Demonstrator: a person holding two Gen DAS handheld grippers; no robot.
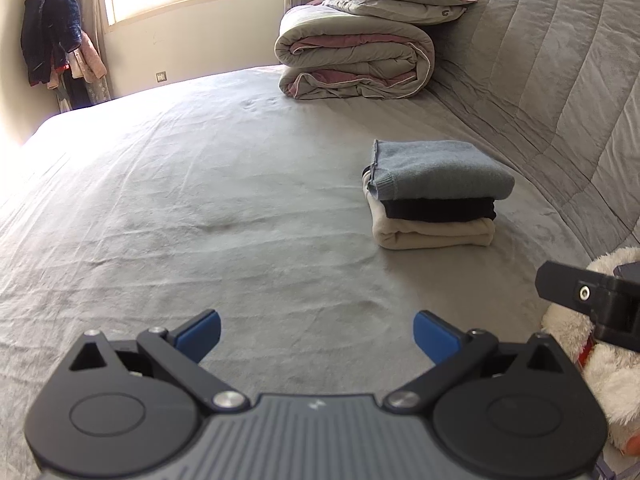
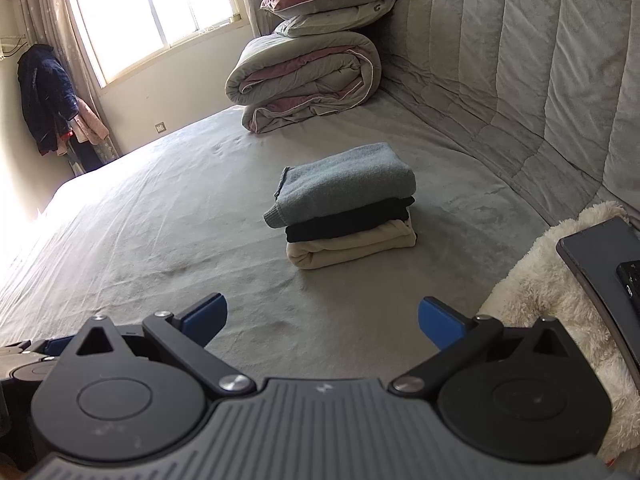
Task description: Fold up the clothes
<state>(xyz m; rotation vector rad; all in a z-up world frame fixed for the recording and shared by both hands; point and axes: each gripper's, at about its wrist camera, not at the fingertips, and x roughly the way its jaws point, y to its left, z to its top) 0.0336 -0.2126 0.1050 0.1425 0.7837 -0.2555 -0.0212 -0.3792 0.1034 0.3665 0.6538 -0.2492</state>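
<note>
Both tools [image 1: 316, 334] [image 2: 322, 322] wide apart, empty, above bed [image 2: 160, 220] with folded clothes stack [image 2: 344, 208].

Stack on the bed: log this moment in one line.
left gripper open, empty | right gripper open, empty | stack: blue over black over cream, folded | bed

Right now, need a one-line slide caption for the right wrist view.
Right tool open over the grey bed, facing a folded three-garment stack: blue-grey on black on cream.
</note>
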